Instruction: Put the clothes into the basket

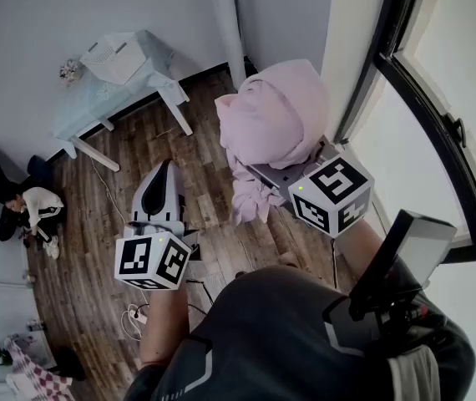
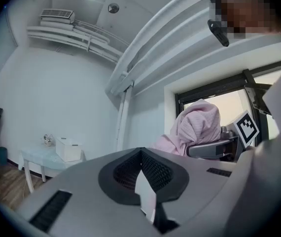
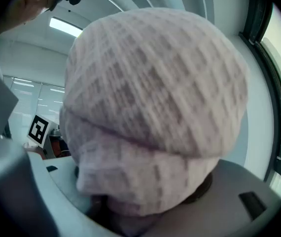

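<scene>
Pink waffle-knit garment (image 1: pixel 275 119) is bunched up and carried in the air by my right gripper (image 1: pixel 268 174), over the brown wood-plank floor (image 1: pixel 129 182) and close to the dark-framed window (image 1: pixel 438 124) on the right. In the right gripper view the knit fills nearly the whole picture. Its lower fold is tucked down between the two grey jaws, which are clamped on it with a wide gap taken up by the thick bundle, and the rest balloons over them. A loose end hangs below the gripper in the head view.

My left gripper (image 1: pixel 165 174) is held level, lower and to the left, well apart from the garment. Its jaws are pressed together with no cloth between them, and the black ribbed pads (image 2: pixel 155 172) meet at the middle of the left gripper view.

Against the far wall stands a pale blue table with white legs (image 1: pixel 96 98), and on it rests a white boxy container (image 1: pixel 114 57); I cannot tell whether it is a basket. A person (image 1: pixel 37 207) sits on the floor at the left edge.
</scene>
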{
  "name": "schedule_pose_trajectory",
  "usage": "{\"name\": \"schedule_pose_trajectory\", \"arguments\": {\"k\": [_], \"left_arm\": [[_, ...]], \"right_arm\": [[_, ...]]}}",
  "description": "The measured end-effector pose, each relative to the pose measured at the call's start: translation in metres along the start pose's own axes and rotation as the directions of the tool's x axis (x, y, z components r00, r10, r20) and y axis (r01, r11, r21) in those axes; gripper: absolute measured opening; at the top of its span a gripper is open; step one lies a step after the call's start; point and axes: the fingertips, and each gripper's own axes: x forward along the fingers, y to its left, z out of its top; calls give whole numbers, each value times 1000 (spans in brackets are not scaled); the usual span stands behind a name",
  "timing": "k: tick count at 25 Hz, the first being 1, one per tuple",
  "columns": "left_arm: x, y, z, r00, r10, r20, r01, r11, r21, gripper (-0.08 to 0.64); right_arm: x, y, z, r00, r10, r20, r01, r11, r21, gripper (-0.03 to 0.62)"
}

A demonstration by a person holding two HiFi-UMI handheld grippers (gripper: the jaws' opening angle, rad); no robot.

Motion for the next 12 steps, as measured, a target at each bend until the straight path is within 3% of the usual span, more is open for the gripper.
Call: {"name": "schedule_pose_trajectory", "arguments": {"k": [12], "left_arm": [[-10, 1, -10, 1000, 12, -3, -12, 1000, -1, 2]], "right_arm": [[-2, 1, -3, 1000, 3, 19, -4, 1000, 15, 327]]}}
